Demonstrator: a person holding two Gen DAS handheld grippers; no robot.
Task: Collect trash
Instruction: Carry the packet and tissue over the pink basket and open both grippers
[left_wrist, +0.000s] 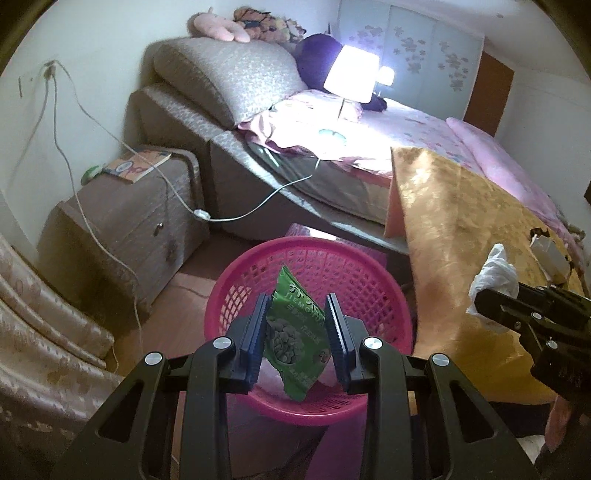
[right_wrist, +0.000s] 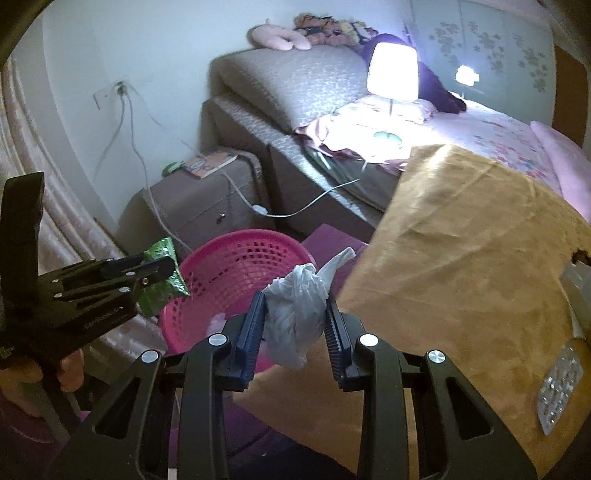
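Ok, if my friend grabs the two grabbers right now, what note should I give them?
Left gripper: shut on the green snack wrapper, held above the pink basket.
Right gripper: shut on the crumpled white plastic bag, by the basket's rim at the edge of the yellow tablecloth.
Done: both pieces picked up.
Left: neither dropped in yet. Open the left over the basket; bring the right over it, then open. A blister pack on the cloth may be trash too.
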